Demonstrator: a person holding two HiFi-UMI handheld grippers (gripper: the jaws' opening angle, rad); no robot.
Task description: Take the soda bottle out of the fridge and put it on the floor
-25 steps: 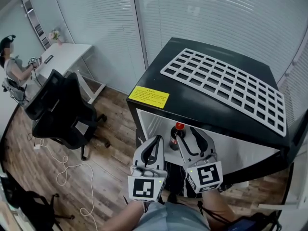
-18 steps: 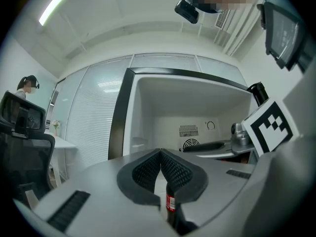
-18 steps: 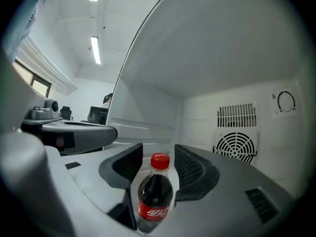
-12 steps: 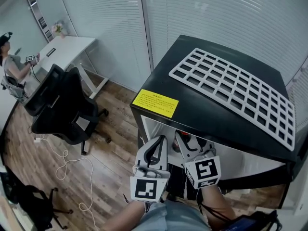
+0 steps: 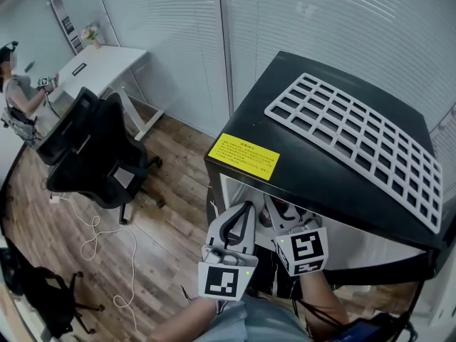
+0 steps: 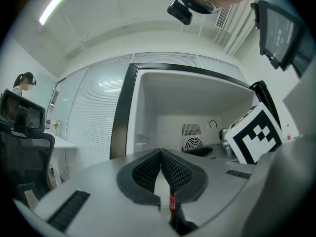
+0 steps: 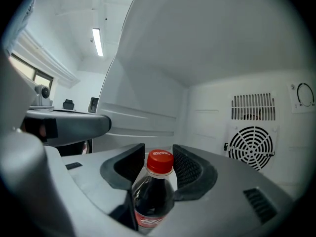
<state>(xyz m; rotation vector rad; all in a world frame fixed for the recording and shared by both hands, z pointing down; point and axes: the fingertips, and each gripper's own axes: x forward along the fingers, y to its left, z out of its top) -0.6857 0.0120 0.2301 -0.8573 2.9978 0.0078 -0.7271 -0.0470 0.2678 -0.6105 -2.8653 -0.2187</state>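
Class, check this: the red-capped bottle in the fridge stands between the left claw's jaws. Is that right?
No: the bottle stands between the jaws of the right claw; they have just been closing. The right gripper view shows it; the rest holds.

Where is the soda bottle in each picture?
Head view: hidden where the right gripper enters the fridge.
Left gripper view: not made out.
Right gripper view: soda bottle bottom centre, between open jaws that were just closing.
Shared landmark: the fridge's fan grille, both gripper views.
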